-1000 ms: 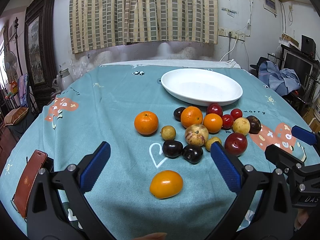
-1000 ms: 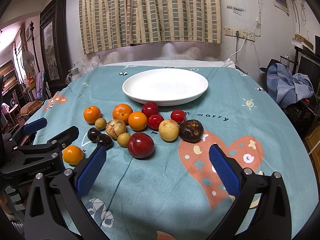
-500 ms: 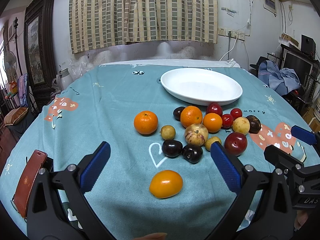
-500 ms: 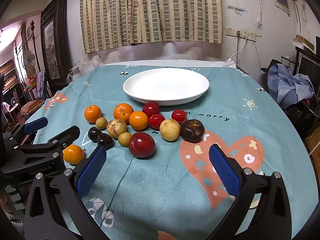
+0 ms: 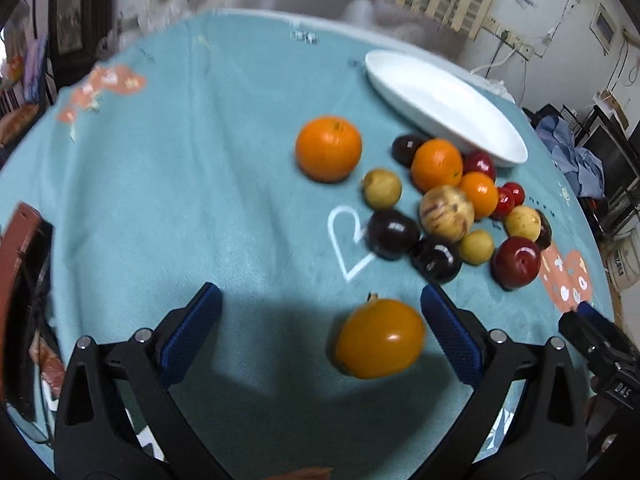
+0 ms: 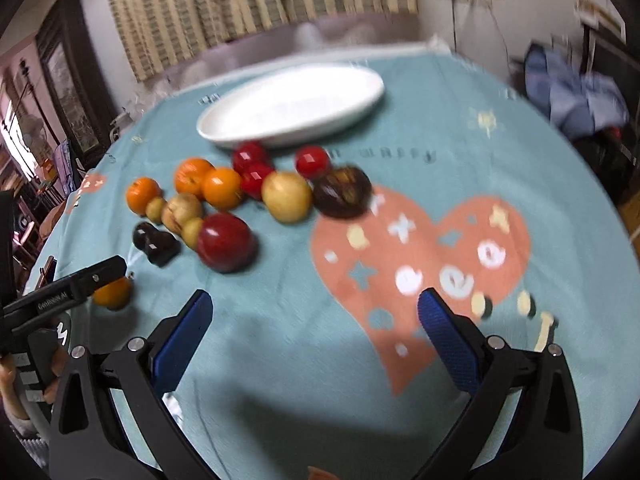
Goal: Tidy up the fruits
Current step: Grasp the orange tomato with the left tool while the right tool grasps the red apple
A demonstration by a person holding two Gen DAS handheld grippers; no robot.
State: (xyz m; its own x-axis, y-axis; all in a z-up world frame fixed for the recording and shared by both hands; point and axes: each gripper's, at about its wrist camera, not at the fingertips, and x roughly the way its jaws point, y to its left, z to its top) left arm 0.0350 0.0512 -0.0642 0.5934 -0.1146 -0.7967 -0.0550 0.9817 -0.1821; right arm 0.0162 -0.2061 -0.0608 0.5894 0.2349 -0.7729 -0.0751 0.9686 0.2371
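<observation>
Several fruits lie in a cluster on the teal tablecloth in front of an empty white plate (image 5: 448,104), also in the right wrist view (image 6: 292,106). An orange-yellow fruit (image 5: 379,338) lies apart, between my left gripper's open blue pads, close to the right pad (image 5: 450,338). My left gripper (image 5: 320,336) is open and low over the cloth. My right gripper (image 6: 314,340) is open and empty over the pink heart print (image 6: 420,256). A large red fruit (image 6: 226,242) and a dark brown fruit (image 6: 342,192) lie ahead of it.
A lone orange (image 5: 329,148) sits left of the cluster. A brown strap-like thing (image 5: 16,248) lies at the table's left edge. Blue clothes (image 6: 576,92) are piled beyond the table's right side. Curtains and a wall stand behind.
Both grippers have tilted down and moved forward and lower toward the table. The orange-yellow fruit now lies between the left pads. The fruits have not moved.
</observation>
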